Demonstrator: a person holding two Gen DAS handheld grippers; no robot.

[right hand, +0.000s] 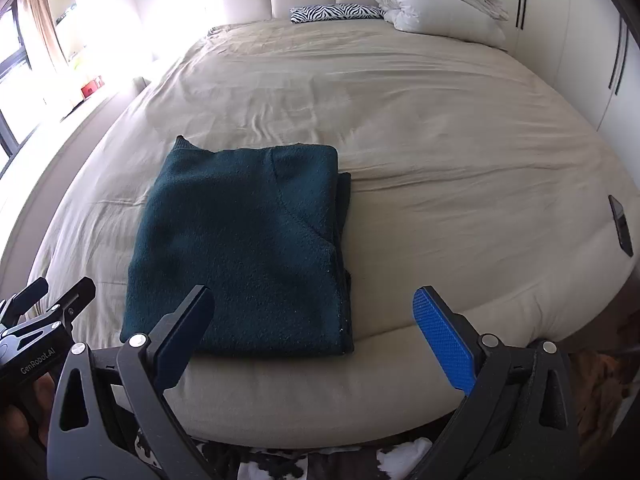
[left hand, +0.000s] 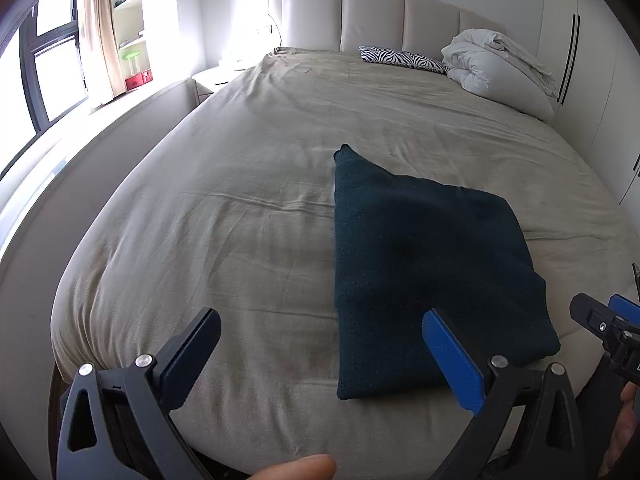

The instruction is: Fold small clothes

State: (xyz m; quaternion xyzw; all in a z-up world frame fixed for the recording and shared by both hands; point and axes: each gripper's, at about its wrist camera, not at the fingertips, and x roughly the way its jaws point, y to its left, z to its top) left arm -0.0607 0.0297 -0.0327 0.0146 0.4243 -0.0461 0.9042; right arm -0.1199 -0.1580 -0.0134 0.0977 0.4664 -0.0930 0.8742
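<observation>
A dark teal knit garment (left hand: 420, 268) lies folded into a flat rectangle on the beige bed (left hand: 240, 220), near the foot edge. It also shows in the right wrist view (right hand: 244, 248), with one corner sticking out at its far left. My left gripper (left hand: 320, 344) is open and empty, held above the bed's near edge, with its right finger over the garment's near edge. My right gripper (right hand: 314, 320) is open and empty, just in front of the garment's near right corner. Each gripper shows at the edge of the other's view.
A zebra-print pillow (left hand: 404, 58) and a bundled white duvet (left hand: 496, 64) lie at the padded headboard. A dark phone-like object (right hand: 620, 224) lies at the bed's right edge. A window and shelves are on the left, and wardrobe doors on the right.
</observation>
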